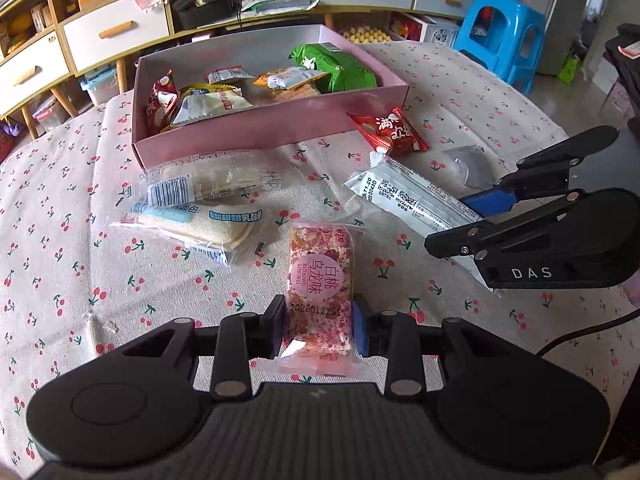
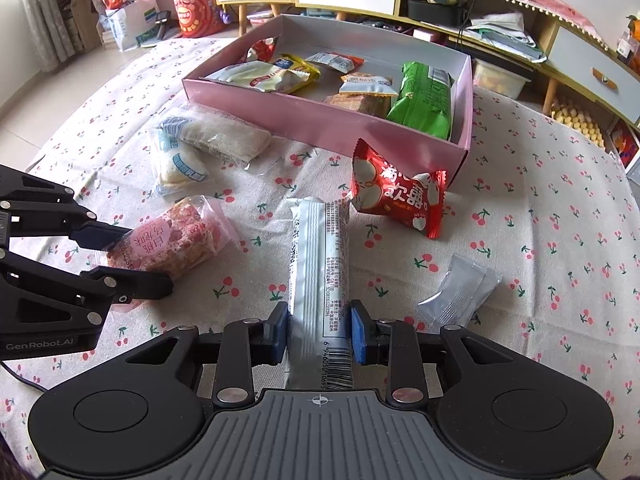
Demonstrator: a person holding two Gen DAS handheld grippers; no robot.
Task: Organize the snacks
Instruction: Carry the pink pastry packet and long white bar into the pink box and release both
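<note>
Nearest on the cherry-print worktop, a pink snack bar is clamped by the left tongs, and a long white packet by the right tongs. Farther off, a red packet is seen just beside the pink box of snacks.

left gripper: jaws clamped on pink snack bar | right gripper: jaws on white wrapped bar | pink box holds snacks, green pack at right end | red packet just beside box | cherry-print cloth on bench
</note>
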